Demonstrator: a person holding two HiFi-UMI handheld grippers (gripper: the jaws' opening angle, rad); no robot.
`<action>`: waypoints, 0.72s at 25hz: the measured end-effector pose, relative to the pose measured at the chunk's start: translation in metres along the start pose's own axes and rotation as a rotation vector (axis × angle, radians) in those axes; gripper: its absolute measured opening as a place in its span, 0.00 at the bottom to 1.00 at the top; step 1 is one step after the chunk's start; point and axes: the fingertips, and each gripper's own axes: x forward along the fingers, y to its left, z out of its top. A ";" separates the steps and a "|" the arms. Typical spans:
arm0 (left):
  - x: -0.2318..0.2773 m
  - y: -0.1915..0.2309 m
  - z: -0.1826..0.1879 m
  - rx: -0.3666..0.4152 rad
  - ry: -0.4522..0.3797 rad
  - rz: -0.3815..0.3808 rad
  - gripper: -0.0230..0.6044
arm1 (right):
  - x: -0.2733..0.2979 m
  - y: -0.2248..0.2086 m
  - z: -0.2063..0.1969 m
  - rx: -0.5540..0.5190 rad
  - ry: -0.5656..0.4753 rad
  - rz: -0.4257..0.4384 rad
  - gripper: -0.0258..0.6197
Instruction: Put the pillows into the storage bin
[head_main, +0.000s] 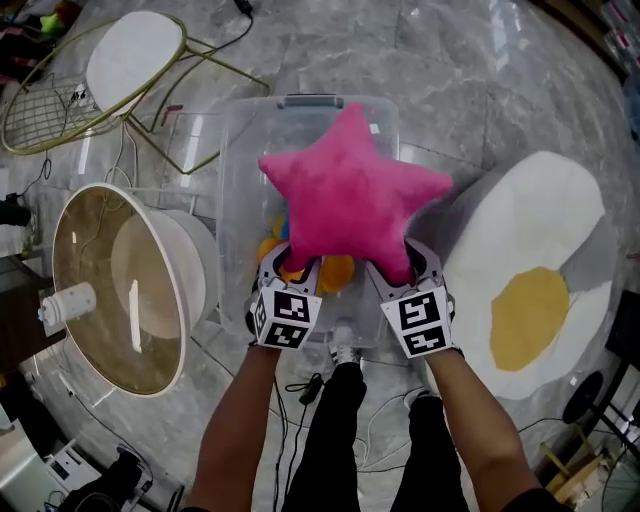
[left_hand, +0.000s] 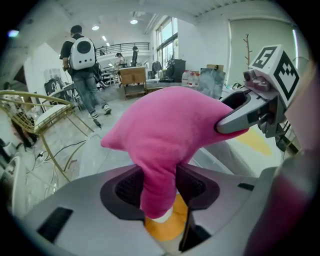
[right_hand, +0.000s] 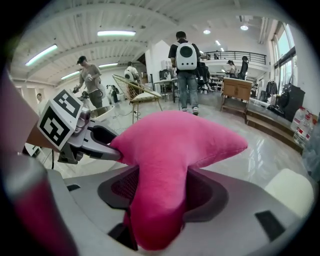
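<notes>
A pink star-shaped pillow hangs above the clear plastic storage bin, and each gripper holds one of its lower points. My left gripper is shut on the lower left point, which shows pinched between the pads in the left gripper view. My right gripper is shut on the lower right point. Something orange and yellow lies inside the bin below the star. A large fried-egg pillow lies on the floor to the right of the bin.
A round beige bowl chair stands left of the bin, a gold wire chair behind it. Cables run over the marble floor near the person's legs. People walk in the hall farther off.
</notes>
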 end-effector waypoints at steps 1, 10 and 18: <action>0.000 0.009 -0.002 -0.010 0.001 0.006 0.36 | 0.007 0.003 0.006 -0.007 0.002 0.011 0.48; 0.007 0.069 -0.023 -0.093 0.038 0.055 0.38 | 0.067 0.023 0.034 -0.040 0.027 0.102 0.51; 0.006 0.078 -0.045 -0.152 0.060 0.080 0.56 | 0.069 0.015 0.033 -0.181 0.041 0.061 0.78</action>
